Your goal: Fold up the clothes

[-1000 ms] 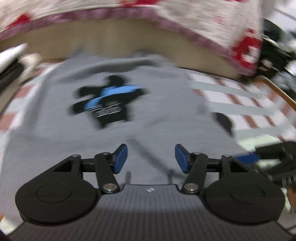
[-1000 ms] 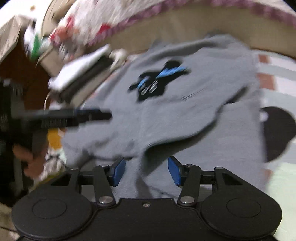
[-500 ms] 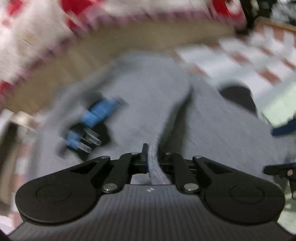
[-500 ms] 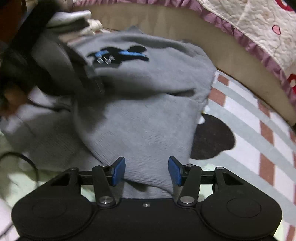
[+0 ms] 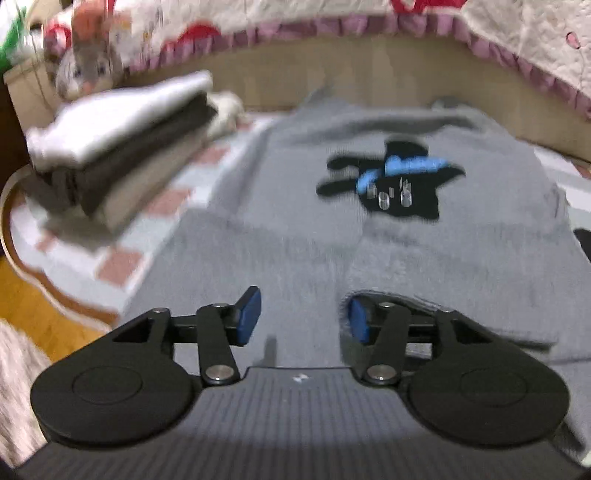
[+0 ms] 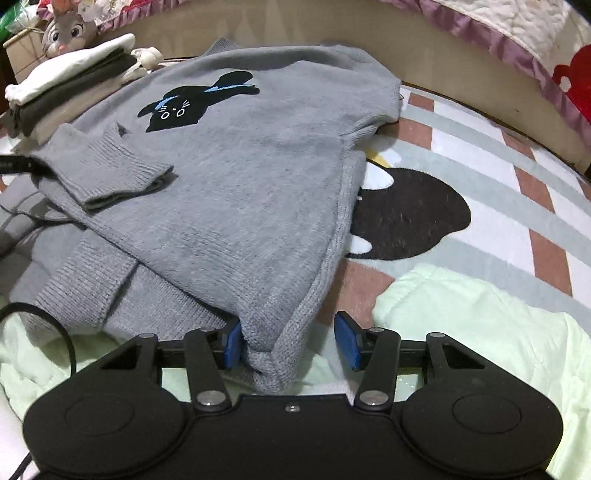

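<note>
A grey knit sweater (image 6: pixel 240 177) with a black cat print (image 6: pixel 192 105) lies on the bed, its sleeves folded over the body. It also shows in the left wrist view (image 5: pixel 295 236), blurred. My left gripper (image 5: pixel 301 321) is open just above the sweater's near part, and its right pad touches a fold edge. My right gripper (image 6: pixel 290 341) is open, and the sweater's lower corner (image 6: pixel 269 365) lies between its blue pads. A folded cuff (image 6: pixel 122 173) rests on the sweater's left side.
A stack of folded clothes (image 6: pixel 62 88) lies at the far left beside a plush rabbit (image 6: pixel 64 31). The striped blanket (image 6: pixel 498 192) has a black cat patch (image 6: pixel 406 218). A pale green quilt (image 6: pixel 480 332) covers the near right. A padded headboard (image 6: pixel 461 70) runs behind.
My left gripper was shut on a sweater fold half a second ago and is open now, swung to face the folded stack. The sleeve cuff now lies folded across the sweater.
</note>
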